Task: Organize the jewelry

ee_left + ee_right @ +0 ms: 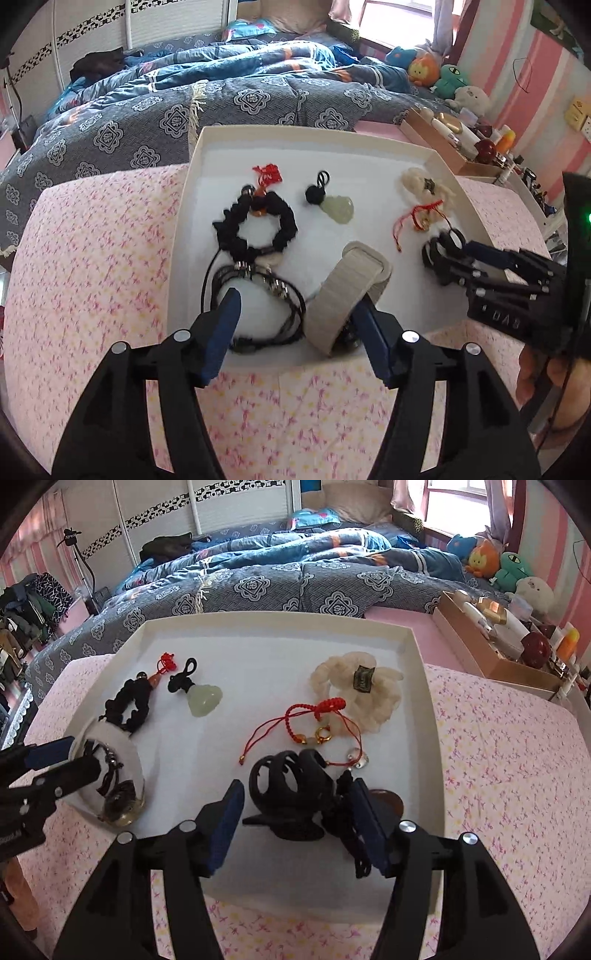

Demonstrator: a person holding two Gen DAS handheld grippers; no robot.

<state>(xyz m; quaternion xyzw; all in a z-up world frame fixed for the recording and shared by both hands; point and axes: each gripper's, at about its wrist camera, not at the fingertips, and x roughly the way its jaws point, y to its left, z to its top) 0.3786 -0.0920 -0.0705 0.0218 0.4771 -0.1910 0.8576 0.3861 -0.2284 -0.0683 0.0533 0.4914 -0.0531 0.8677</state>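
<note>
A white tray (pixel 199 155) on the pink table holds jewelry. My left gripper (pixel 295 314) is open over the tray's near edge, astride a black cord bracelet with metal beads (pixel 258 280); a beige ring-shaped stand (pixel 347 295) leans against its right finger. Beyond lie a black beaded bracelet (pixel 258 229), a jade pendant (pixel 338 205), a white bead bracelet (pixel 354 690) and a red string bracelet (pixel 314 720). My right gripper (pixel 295 808) is open around a black carved hair claw (pixel 291 794) without gripping it.
A cardboard box of bottles and cosmetics (pixel 502 635) stands at the right. A bed with a blue patterned quilt (pixel 221 96) lies behind the table, plush toys (pixel 498 565) at its far right. A floral pink cloth (pixel 92 258) covers the table.
</note>
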